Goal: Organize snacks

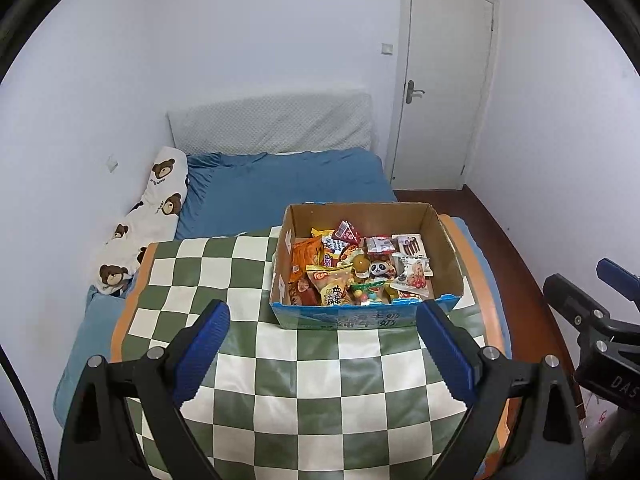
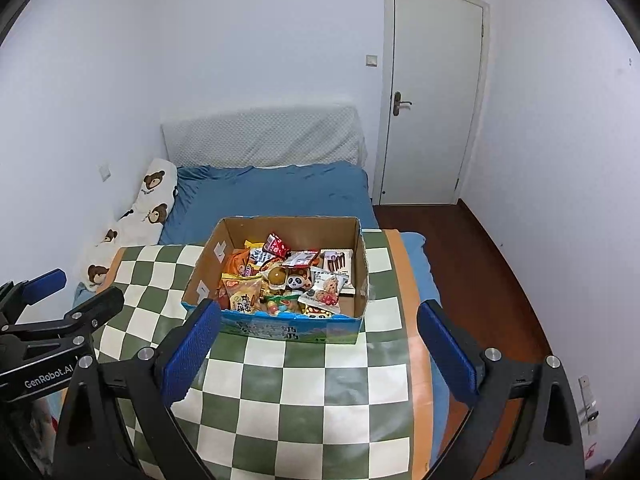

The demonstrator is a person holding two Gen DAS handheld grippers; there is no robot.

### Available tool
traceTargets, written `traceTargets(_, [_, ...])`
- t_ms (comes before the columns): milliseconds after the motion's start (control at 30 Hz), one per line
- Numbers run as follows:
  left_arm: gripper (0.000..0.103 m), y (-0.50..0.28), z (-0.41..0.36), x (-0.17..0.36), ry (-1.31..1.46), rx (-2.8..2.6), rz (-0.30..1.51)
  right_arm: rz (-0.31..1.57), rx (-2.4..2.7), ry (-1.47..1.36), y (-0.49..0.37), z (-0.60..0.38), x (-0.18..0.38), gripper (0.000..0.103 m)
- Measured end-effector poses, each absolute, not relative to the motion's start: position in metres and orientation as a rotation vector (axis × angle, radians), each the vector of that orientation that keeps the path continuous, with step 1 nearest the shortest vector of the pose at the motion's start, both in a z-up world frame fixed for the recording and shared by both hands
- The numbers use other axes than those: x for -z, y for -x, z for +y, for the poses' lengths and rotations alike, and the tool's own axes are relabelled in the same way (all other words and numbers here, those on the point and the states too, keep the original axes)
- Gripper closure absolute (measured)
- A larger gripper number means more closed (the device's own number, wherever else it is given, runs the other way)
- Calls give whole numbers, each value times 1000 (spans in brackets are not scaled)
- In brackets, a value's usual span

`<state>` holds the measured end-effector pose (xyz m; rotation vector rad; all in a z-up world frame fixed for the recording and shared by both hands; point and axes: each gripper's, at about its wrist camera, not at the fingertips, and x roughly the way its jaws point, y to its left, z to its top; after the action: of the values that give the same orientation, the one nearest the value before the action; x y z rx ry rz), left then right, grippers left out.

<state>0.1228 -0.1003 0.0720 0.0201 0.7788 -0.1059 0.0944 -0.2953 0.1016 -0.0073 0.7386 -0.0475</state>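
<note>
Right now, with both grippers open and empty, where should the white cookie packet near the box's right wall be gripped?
Probably by its raised crimped end, coming straight down from above. The white cookie packet lies tilted on top of the pile in the cardboard box, so nothing covers it, and the box walls block any sideways approach. The right gripper looks closer to that side.

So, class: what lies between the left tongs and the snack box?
Only bare checkered cloth. In the left wrist view, the open left tongs hover short of the snack box, with nothing in between.
</note>
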Motion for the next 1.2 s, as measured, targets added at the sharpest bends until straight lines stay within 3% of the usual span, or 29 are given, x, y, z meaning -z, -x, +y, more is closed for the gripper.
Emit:
traceTargets(200, [7, -139, -107, -60, -36, 78, 754, 739, 80, 22, -106, -295, -91, 2])
traceTargets(300, [1, -152, -109, -49, -23, 88, 767, 747, 95, 21, -116, -295, -80, 2])
traceTargets(1200, [0, -201, -119, -6, -52, 36, 810, 807, 171, 15, -179, -300, -21, 1])
